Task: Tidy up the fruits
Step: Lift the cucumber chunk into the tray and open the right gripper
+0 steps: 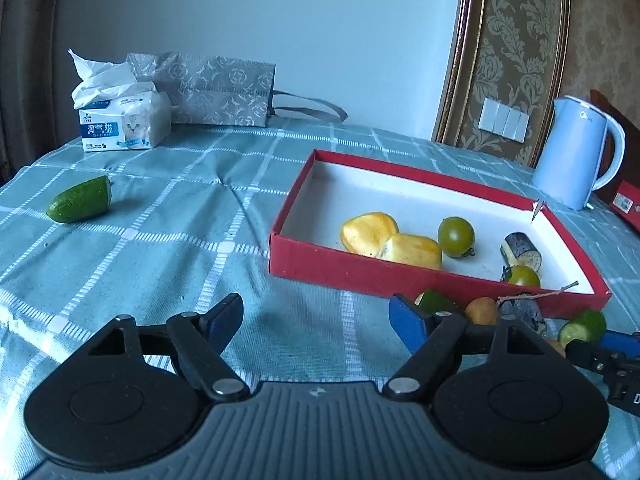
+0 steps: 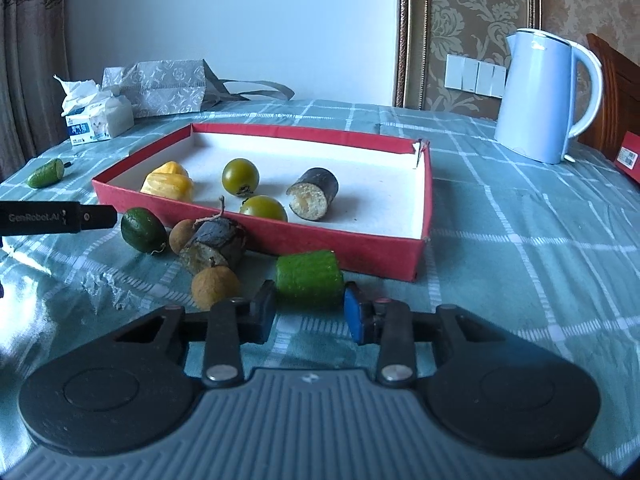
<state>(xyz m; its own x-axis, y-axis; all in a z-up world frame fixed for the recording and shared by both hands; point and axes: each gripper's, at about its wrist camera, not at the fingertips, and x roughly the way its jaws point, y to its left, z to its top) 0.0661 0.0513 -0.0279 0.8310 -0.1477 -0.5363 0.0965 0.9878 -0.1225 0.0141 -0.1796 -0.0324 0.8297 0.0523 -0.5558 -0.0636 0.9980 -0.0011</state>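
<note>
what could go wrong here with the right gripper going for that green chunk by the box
1. The right gripper is open with the cut green chunk just ahead of its fingertips; pushing forward may shove the chunk against the red box wall instead of gripping it.
2. A brown round fruit sits close to the left finger and may get knocked and roll.

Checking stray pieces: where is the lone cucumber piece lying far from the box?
In the left wrist view, the cucumber piece lies on the tablecloth at far left, in front of the tissue pack, well left of the red box.
</note>
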